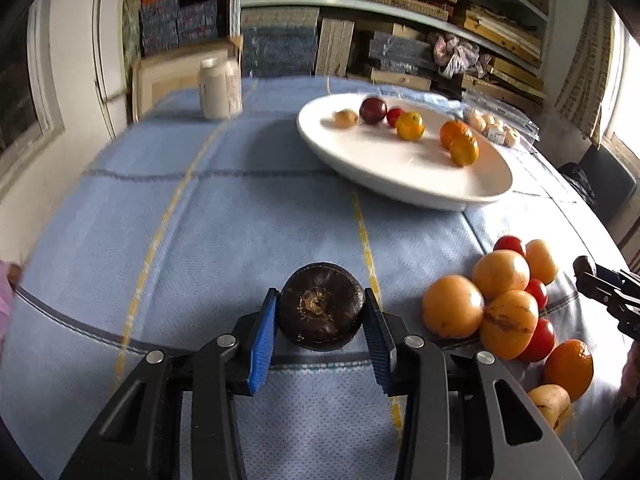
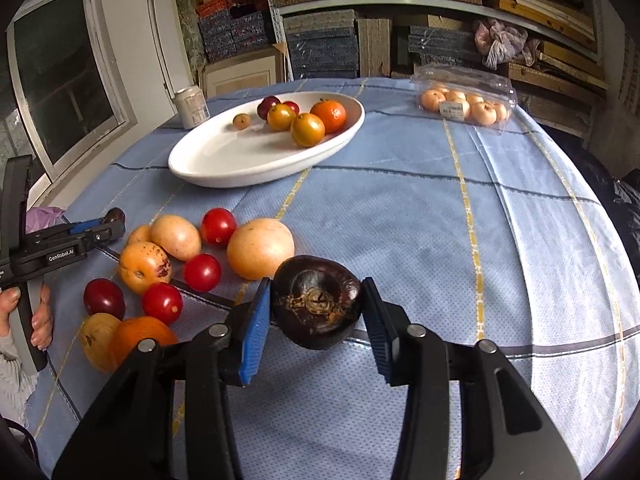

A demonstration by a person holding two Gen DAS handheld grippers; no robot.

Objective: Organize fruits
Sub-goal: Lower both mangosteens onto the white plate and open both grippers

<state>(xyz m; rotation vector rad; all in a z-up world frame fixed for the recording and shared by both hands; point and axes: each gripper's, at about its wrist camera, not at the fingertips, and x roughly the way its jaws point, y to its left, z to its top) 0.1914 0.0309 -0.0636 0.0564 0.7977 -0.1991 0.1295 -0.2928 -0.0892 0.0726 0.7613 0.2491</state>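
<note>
A person is gripping 2 dark round fruits, one (image 1: 321, 306) between the left gripper (image 1: 320, 312) pads, another (image 2: 317, 302) in the right gripper (image 2: 316, 308), each apparently needing carrying to the white plate (image 2: 208, 160) beyond.

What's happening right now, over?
Left gripper shut on dark fruit. Right gripper shut on second dark fruit. White dish ahead, path clear.
</note>
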